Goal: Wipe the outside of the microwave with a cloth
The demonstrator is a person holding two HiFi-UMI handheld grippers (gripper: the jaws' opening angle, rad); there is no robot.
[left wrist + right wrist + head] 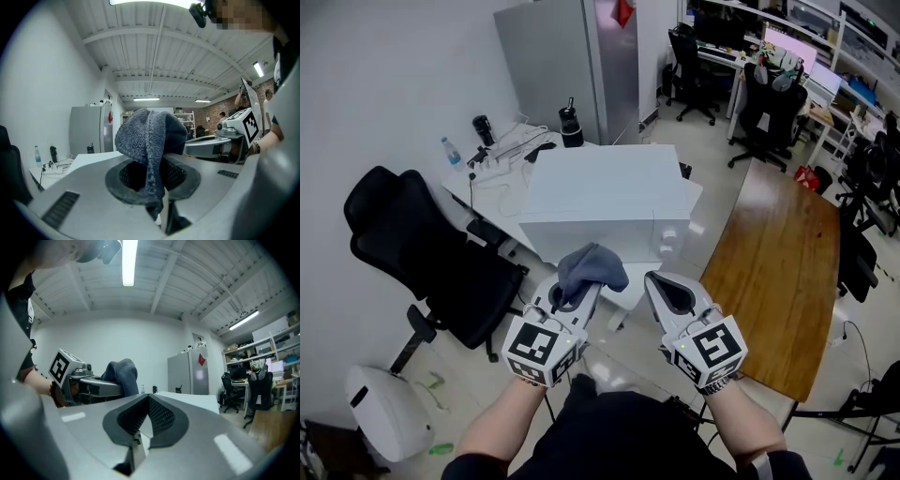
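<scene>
While both handheld grippers hover side by side before the white box-shaped microwave (605, 192), I see one grey knitted cloth (592, 265) bunched in the jaws of my left gripper (575, 292). Its two jaws stand a little apart, pinching the fabric, which bulges above the tips and hangs down between the pads. The cloth sits just in front of the microwave's front face, low and left of two pale knobs (668, 242); I cannot tell whether it touches the casing. My right gripper (661, 286), close beside the left, holds nothing, its two jaws brought together at the tips. Each gripper carries one cube of black-and-white square markers.

The single microwave stands on a white desk (487, 192). Behind it are one clear water bottle with a blue cap (450, 150), two black flasks (483, 128) and a tangle of white cables (511, 150). One tall silver metal cabinet (581, 66) rises beyond the desk. One black mesh office chair (422, 248) is left of the desk and one curved brown wooden tabletop (778, 272) lies to the right. At least three more black chairs (769, 108) stand further back by the computer desks.
</scene>
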